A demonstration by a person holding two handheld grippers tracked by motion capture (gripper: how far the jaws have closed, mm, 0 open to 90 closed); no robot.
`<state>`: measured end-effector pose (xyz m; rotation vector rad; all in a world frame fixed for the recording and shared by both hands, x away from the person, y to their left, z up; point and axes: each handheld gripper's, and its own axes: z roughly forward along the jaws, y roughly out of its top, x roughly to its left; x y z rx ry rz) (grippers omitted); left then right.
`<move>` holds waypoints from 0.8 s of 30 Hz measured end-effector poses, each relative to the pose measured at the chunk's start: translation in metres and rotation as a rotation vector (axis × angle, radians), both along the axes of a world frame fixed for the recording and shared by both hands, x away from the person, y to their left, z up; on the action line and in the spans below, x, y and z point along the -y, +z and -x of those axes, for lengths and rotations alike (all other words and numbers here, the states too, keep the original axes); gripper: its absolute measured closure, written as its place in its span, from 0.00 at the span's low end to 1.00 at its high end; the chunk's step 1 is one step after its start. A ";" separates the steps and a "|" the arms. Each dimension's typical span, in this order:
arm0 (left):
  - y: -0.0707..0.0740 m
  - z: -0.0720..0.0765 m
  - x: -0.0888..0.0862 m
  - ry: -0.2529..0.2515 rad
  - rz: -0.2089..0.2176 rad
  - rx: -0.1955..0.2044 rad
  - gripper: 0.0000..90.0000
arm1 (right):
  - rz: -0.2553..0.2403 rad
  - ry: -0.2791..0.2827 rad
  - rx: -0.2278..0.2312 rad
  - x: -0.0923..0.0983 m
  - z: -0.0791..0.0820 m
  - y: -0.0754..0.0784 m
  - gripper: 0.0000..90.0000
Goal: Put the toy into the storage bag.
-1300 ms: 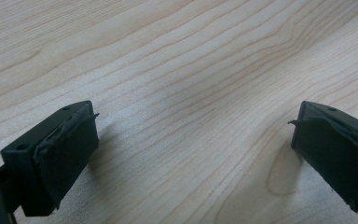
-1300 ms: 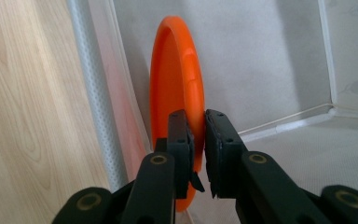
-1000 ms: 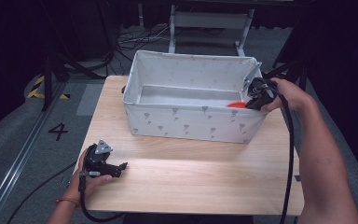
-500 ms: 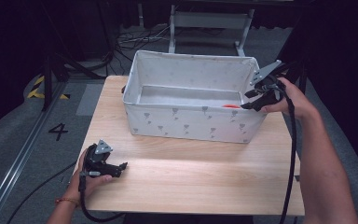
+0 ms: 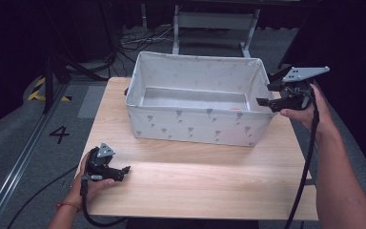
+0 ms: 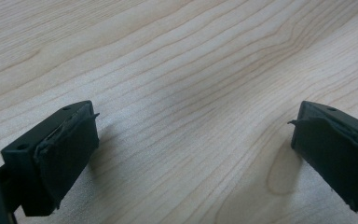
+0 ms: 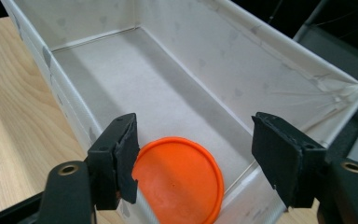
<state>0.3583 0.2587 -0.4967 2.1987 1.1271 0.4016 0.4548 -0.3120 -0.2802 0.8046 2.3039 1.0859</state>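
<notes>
An orange round lid (image 7: 177, 179) lies flat on the floor of the white fabric box (image 5: 198, 125), close to its right end wall. My right gripper (image 5: 269, 89) hovers just outside and above that end; its jaws have just been opening and now stand open (image 7: 196, 126), with the lid down beyond them and free of the pads. My left gripper (image 5: 125, 170) rests on the wooden table (image 5: 209, 181) at the front left. Its jaws are open (image 6: 194, 114) over bare wood with nothing between them.
The box takes up the far middle of the table, with its walls rising well above the tabletop. Bare wood stretches in front of it. Cables trail from both grippers off the near edge. A metal frame (image 5: 214, 21) and floor cables lie beyond the table.
The right gripper has let go of the orange lid and drawn up and rightward out of the box's right end. The left gripper has stayed put.
</notes>
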 end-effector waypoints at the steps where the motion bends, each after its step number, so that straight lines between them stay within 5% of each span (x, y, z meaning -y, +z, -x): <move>1: 0.000 0.000 0.000 0.000 0.000 0.000 0.01 | 0.003 -0.013 0.009 0.001 0.004 0.001 0.36; 9: 0.000 0.000 0.000 -0.001 0.000 0.000 0.01 | -0.031 -0.071 0.052 0.010 0.033 0.001 0.33; 24: 0.000 0.000 0.000 -0.001 0.000 0.000 0.01 | 0.009 -0.107 0.113 0.018 0.075 -0.026 0.29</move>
